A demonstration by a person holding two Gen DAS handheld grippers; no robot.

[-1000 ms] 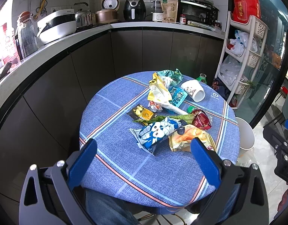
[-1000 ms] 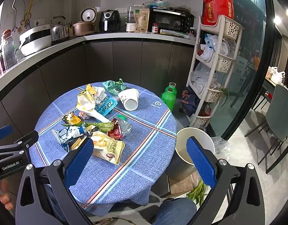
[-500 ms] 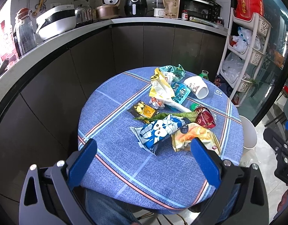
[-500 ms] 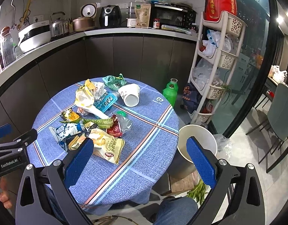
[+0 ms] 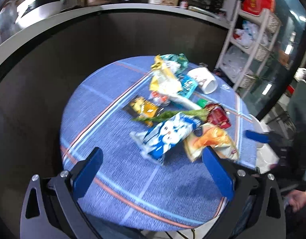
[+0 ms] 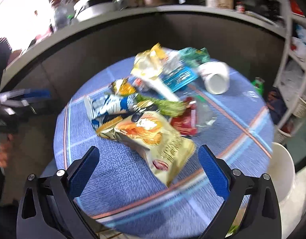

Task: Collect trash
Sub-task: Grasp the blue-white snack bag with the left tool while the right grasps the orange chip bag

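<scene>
Both cameras have dropped and closed in on the round blue bench (image 5: 105, 131) since half a second ago, so the litter fills more of each frame, now smeared by motion blur. At the centre of the right wrist view lies the cream-and-orange chip bag (image 6: 153, 137), flat on the cloth, its lower end reaching down between the blue pads of the right gripper (image 6: 147, 169), whose fingers stand wide apart and hold nothing. Just up and left of it is the blue-and-white snack bag (image 6: 109, 105), partly tucked under the chip bag's edge, with a green leafy strip (image 6: 163, 104) crossing above and a dark red wrapper (image 6: 185, 119) to the right; its print cannot be read. Higher in the frame a yellow bag (image 6: 149, 63), a teal packet (image 6: 179, 75) and a green wrapper (image 6: 194, 54) overlap so that their edges are hard to separate. A white cup (image 6: 214, 77) lies on its side at upper right. At the lower right edge a white bin (image 6: 280, 165) is cut off by the frame, standing beside the bench. In the left wrist view the left gripper (image 5: 153, 165) hangs over the near cloth, fingers likewise spread and empty, the snack bag just above the gap; its right pad covers the chip bag's lower corner. Counter appliances along the top are too blurred to tell apart.
</scene>
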